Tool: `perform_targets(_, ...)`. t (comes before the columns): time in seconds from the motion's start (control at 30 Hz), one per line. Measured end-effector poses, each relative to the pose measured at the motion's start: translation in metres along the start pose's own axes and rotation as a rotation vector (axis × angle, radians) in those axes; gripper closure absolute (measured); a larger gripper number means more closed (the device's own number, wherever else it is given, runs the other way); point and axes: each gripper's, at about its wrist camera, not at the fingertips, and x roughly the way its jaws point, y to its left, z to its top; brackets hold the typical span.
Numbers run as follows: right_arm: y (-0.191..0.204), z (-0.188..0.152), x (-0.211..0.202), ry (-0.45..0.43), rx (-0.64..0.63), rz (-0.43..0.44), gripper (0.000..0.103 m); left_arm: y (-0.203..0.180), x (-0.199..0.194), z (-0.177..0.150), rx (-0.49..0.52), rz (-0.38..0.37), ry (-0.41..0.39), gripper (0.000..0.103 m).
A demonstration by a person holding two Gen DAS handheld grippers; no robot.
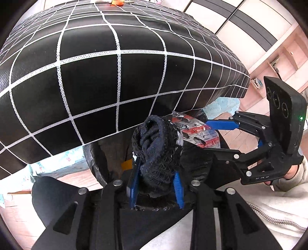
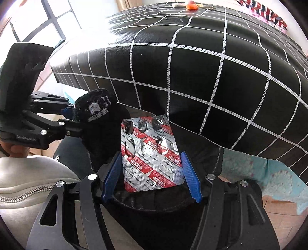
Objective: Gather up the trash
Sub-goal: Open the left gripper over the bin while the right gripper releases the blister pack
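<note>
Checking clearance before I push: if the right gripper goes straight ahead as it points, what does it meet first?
Probably the black grid-patterned cushion. The right gripper holds a pill blister pack, whose far edge would likely touch first; depth is unclear.

A black surface (image 1: 119, 77) crossed by a white grid (image 1: 118, 52) fills the room's foreground, its cover draped over the near edge. At its far edge lie an orange object (image 2: 191, 6) beside pale, slender items too small to identify. Wooden floor (image 1: 238, 138) shows below, with a pale blue patterned cloth (image 2: 269, 173) lying there.
</note>
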Motion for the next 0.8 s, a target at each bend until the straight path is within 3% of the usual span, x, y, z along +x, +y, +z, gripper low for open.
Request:
perform_targets(0.07,0.001,0.002,0.001,0.000,0.006,-0.004,0.039,0.001,0.003,0.000,-0.003,0.023,0.016,0.061)
perform_targets(0.17,0.000,0.002,-0.001,-0.011,0.014,-0.009,0.026,0.000,0.003,0.002,0.000,0.027,0.025,0.056)
perform_targets(0.8,-0.003,0.005,-0.019,-0.049,0.023,-0.009,0.026,-0.009,-0.029,0.012,0.033,0.042,-0.056,0.053)
